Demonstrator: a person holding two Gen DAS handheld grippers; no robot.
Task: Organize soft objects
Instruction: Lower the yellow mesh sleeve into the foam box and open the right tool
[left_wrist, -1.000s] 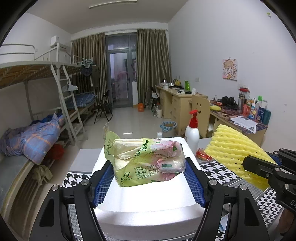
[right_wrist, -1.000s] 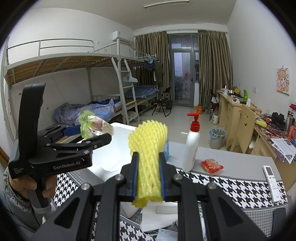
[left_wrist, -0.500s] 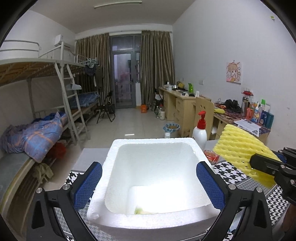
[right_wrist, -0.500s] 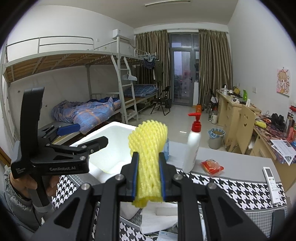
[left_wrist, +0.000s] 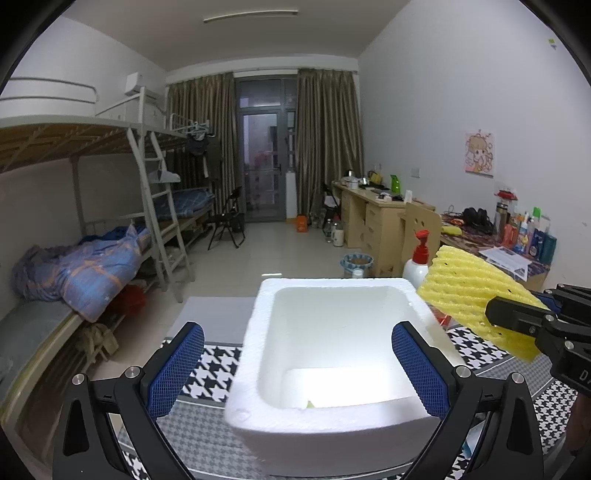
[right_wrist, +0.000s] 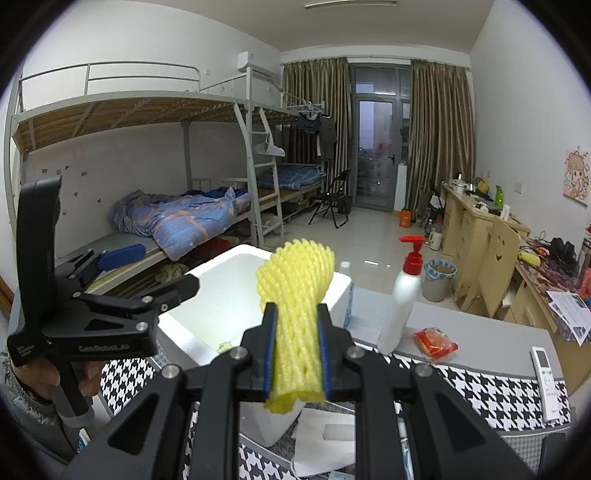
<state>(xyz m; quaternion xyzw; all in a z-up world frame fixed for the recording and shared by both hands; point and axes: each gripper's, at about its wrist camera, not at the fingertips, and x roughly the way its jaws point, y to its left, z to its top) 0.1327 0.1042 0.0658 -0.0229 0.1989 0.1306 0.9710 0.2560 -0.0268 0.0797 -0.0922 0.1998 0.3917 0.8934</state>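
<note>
Yellow foam mesh sleeve (right_wrist: 295, 269): clamped upright between the narrow pads of the right gripper (right_wrist: 297, 314), top fanned out above them, bottom end poking out below. Held in the air just beside the near right edge of the white polystyrene box (left_wrist: 332, 284), not yet over the opening and not inside.

Inside the box: only a small pale green scrap (left_wrist: 310, 404) showing at the bottom near the front wall. Most likely a soft packet lying there, but too little visible to say for certain. Rest of the white interior bare as far as can be seen.

Left gripper (left_wrist: 297, 332): jaws just opened to full width, blue pads on either side of the box, nothing between them but the box itself, which they do not touch. Carried by a hand in a grey sleeve (right_wrist: 33, 369).

Farther out on the black-and-white houndstooth cloth (right_wrist: 480, 376): white pump bottle with a red head (right_wrist: 399, 306), small red packet (right_wrist: 436, 343), white remote control (right_wrist: 546, 376).

Judging by this: one soft item probably stowed already, the foam sleeve next and still to be carried over the rim and released. Possibly the red packet after that, if counted as soft. Roughly midway, no further.
</note>
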